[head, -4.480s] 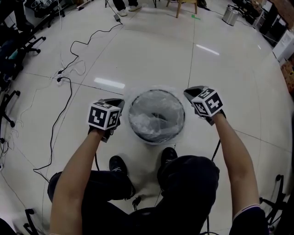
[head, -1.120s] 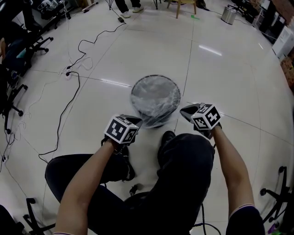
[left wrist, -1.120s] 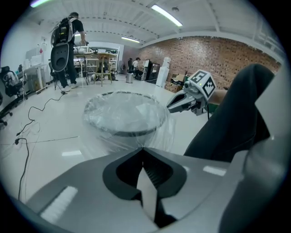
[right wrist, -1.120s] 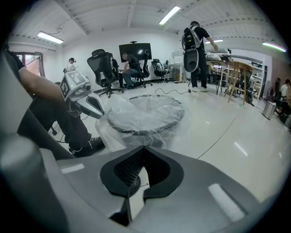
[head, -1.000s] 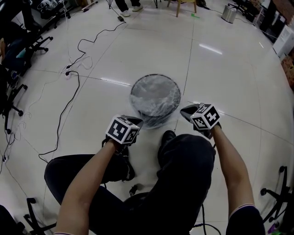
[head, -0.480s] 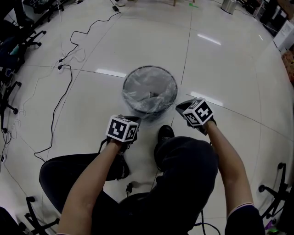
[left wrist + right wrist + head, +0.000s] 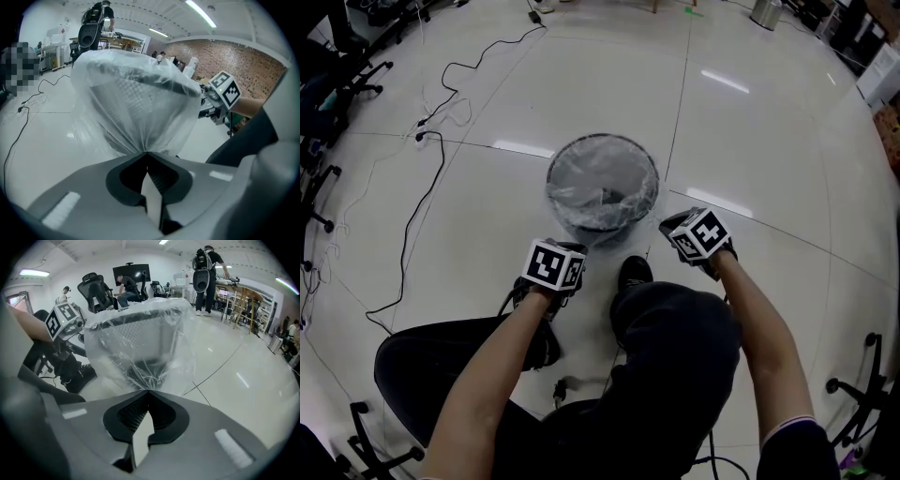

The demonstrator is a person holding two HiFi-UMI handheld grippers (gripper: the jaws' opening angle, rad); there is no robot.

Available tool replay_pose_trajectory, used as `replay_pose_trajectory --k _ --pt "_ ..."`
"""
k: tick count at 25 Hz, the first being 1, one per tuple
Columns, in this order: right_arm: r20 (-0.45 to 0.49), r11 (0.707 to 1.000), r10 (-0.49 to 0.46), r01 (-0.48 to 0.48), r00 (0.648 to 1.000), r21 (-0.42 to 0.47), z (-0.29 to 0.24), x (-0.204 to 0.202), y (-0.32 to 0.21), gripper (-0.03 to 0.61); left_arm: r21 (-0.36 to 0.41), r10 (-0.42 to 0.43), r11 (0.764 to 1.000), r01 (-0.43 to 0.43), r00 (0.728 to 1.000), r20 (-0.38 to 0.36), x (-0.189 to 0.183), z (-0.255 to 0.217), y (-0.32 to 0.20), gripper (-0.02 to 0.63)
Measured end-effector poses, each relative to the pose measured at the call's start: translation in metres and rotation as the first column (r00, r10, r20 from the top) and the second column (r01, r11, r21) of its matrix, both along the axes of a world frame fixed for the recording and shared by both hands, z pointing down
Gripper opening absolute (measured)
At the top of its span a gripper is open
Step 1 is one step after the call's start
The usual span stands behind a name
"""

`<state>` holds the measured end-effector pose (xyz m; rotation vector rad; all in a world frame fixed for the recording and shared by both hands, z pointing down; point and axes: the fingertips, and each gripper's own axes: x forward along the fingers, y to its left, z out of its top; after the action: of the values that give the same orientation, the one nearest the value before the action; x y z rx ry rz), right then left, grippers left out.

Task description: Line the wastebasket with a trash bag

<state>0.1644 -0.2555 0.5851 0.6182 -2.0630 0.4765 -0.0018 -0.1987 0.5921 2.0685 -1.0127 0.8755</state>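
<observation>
I have the round wire-mesh wastebasket standing on the pale tiled floor, with the clear plastic trash bag inside it and over its rim. The left gripper sits at its near left, the right gripper at its near right, and a black shoe lies just on its near side, between them.

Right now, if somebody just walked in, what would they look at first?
Probably the round wastebasket in the middle of the shiny white floor, with a crinkly clear trash bag draped over it. Next come the left gripper and the right gripper, one on each side of it. Each carries a black-and-white marker cube and is shut on the bag's loose film. A black cable snakes over the floor to the left.
</observation>
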Motion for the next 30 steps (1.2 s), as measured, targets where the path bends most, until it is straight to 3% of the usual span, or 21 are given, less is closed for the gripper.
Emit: replay_pose_trajectory --k 3,6,9,15,18,23,30 --pt "0.019 1.000 0.013 -0.013 1.000 0.008 -0.005 0.003 -0.001 0.009 0.006 0.018 1.000 -0.018 1.000 -0.010 0.002 -0.006 0.003 0.024" --pt "0.039 0.999 0.038 -0.038 0.999 0.011 -0.014 0.006 0.001 0.103 0.004 0.059 0.998 -0.058 0.998 -0.028 0.004 -0.018 0.012 0.108" --pt "0.043 0.998 0.055 -0.056 0.998 0.031 -0.028 0.009 0.004 0.138 0.020 0.084 0.996 -0.084 0.996 -0.028 -0.001 -0.034 0.020 0.143" --pt "0.073 0.991 0.087 -0.094 0.993 0.097 -0.072 0.015 0.003 0.179 0.149 0.017 0.989 -0.014 1.000 -0.018 -0.038 -0.081 0.012 0.143" --pt "0.096 0.985 0.094 -0.107 0.991 0.139 -0.099 0.012 -0.001 0.181 0.248 -0.021 0.968 0.032 0.999 -0.044 -0.056 -0.113 -0.002 0.143" --pt "0.175 0.966 0.086 -0.125 0.981 0.226 -0.154 -0.008 -0.014 0.181 0.415 -0.016 0.909 0.045 0.997 -0.074 -0.067 -0.168 -0.028 0.135" --pt "0.259 0.943 0.039 -0.121 0.965 0.309 -0.211 -0.048 -0.026 0.169 0.518 0.021 0.855 0.014 0.998 -0.062 -0.059 -0.220 -0.057 0.127"
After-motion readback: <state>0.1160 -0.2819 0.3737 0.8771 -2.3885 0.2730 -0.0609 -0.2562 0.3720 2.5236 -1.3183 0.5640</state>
